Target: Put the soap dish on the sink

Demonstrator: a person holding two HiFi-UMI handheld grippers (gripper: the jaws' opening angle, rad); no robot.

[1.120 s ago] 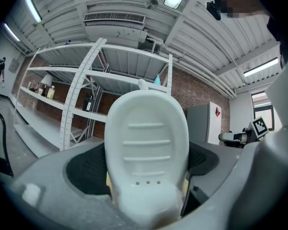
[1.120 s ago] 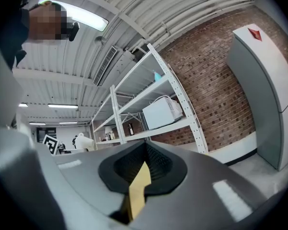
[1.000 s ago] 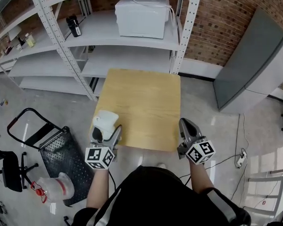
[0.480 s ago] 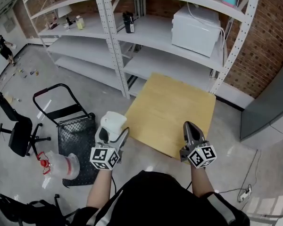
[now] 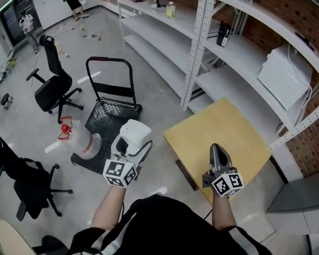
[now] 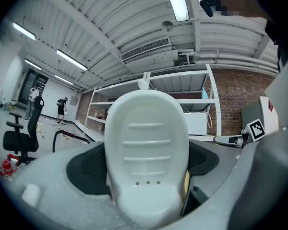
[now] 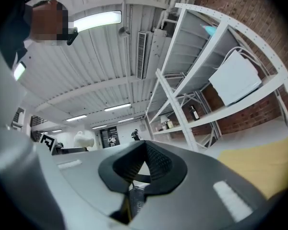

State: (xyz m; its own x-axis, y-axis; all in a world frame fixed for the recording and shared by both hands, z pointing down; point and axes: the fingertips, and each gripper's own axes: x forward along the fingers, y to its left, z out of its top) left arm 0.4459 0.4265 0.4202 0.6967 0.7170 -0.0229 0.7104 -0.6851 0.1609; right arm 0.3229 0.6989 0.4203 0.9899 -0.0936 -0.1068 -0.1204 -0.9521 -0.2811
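The white soap dish [image 5: 134, 133] is clamped between the jaws of my left gripper [image 5: 132, 143], held level over the concrete floor to the left of the table. In the left gripper view the soap dish [image 6: 146, 147] fills the middle, ribbed face and three small holes toward the camera, with the black pads pressed on both its sides. My right gripper [image 5: 217, 153] hangs over the near corner of the wooden table, its jaws shut to a point with nothing in them. The right gripper [image 7: 143, 163] shows its pads meeting. No sink is in view.
A yellow wooden table [image 5: 223, 132] stands at right, before white metal shelving [image 5: 201, 52] that bears a white appliance [image 5: 284, 76]. A black platform cart [image 5: 112, 108], a clear jug with a red cap [image 5: 78, 141] and black office chairs [image 5: 54, 86] stand on the floor at left.
The whole view has swung left: the table slid from straight ahead to the right, and cart and chairs came in. Both grippers moved along, the left keeping the soap dish.
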